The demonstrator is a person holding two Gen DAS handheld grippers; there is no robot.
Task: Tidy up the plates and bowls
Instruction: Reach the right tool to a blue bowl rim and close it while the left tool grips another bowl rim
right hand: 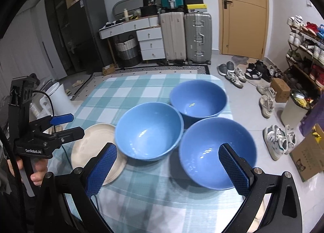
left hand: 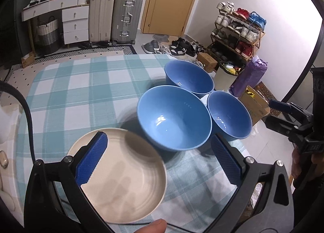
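- Three blue bowls clustered on the checked tabletop [right hand: 125, 208]: middle bowl [right hand: 148, 130], far bowl [right hand: 198, 99], near-right bowl [right hand: 214, 151]; cream plate [left hand: 123, 176] near-left, edge to edge with middle bowl.
- Left claw [left hand: 160, 158] spread, empty, above plate's right rim.
- Right claw [right hand: 168, 168] spread, empty, nearest to near-right bowl, likely next to be stacked.

Three blue bowls, nearest [right hand: 217, 153], middle [right hand: 148, 130], far [right hand: 198, 99]: glazed ceramic look, glossy, smooth, lamp glints inside. Cream plate [left hand: 123, 176] left of the middle bowl: matt, faint concentric ridges. Checked cloth [left hand: 81, 91] under them: woven fabric, matt. Left gripper [left hand: 160, 160] and right gripper [right hand: 168, 169]: black matt plastic frames, metal pivot pins, fingers [right hand: 102, 170] faced with blue knurled rubbery pads.
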